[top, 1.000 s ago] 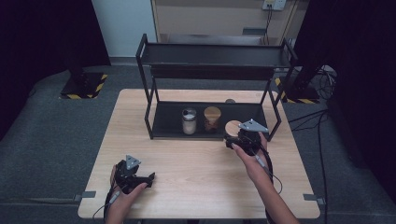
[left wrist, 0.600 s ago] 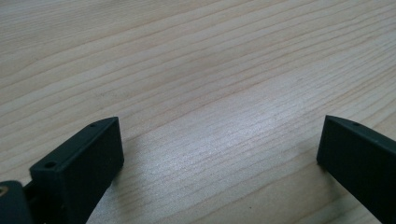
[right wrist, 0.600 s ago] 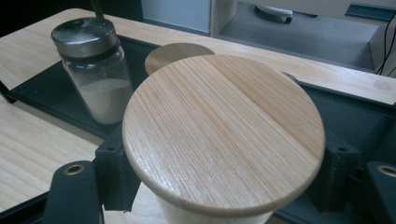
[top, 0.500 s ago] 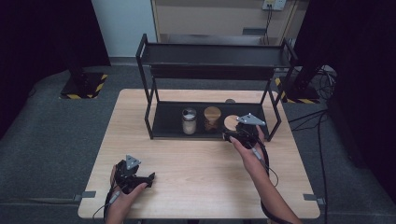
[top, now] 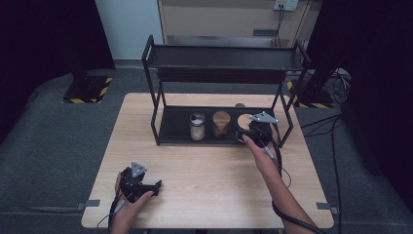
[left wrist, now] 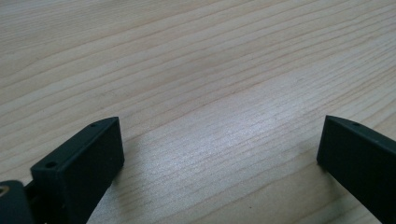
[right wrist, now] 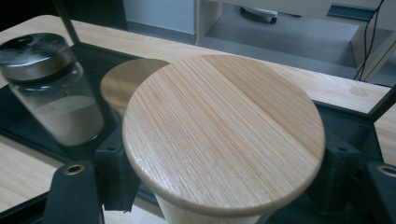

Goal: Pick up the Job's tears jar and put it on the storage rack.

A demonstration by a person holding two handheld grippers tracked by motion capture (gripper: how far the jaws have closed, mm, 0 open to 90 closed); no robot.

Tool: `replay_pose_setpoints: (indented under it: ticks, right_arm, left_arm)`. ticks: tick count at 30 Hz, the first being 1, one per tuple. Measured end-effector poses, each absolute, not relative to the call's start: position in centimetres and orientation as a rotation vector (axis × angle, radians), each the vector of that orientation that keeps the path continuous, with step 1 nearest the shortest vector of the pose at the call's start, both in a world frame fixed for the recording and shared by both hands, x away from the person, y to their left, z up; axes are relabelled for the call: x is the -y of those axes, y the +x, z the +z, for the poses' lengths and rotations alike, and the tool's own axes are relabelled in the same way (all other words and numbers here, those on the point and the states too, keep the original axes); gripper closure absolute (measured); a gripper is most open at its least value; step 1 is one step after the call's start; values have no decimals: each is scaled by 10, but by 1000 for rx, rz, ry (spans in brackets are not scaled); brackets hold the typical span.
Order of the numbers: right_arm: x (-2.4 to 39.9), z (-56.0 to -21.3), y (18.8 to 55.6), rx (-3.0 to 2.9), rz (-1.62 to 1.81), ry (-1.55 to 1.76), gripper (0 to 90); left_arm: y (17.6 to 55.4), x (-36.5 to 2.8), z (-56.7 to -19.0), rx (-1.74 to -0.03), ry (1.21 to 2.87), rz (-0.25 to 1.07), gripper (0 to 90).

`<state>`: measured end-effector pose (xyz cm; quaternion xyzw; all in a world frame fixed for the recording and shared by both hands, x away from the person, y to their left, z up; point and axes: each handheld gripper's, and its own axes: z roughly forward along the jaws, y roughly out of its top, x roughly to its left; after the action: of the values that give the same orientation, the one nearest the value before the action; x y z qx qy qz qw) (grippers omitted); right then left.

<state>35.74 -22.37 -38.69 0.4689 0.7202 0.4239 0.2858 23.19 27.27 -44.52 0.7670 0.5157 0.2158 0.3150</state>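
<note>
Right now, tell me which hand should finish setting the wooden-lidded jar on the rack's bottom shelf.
Right. The right claw is at the shelf with its jaws around the wooden-lidded jar, beside the other two jars. The left claw rests open on the table, far from the rack.

I see a light wooden table [top: 209, 195] standing on grey carpet [top: 53, 146]. Beyond it a pale wall panel [top: 127, 27] sits beside a beige cabinet [top: 219, 17]. Dark curtains [top: 39, 34] hang on both sides, and yellow-black hazard tape [top: 87, 90] marks a stand base. Cables [top: 336, 131] trail across the floor at right.
</note>
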Motion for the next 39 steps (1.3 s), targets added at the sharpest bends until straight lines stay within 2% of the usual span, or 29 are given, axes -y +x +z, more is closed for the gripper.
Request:
replay_pose_setpoints:
  ticks: [16, 39]
  right_arm:
    - [223, -394, 382, -1903, 1126, 1299, 261]
    - [221, -410, 396, -1882, 1113, 1352, 261]
  left_arm:
    - [232, -273, -445, -1359, 2021, 568, 0]
    - [232, -273, -445, -1359, 2020, 569, 0]
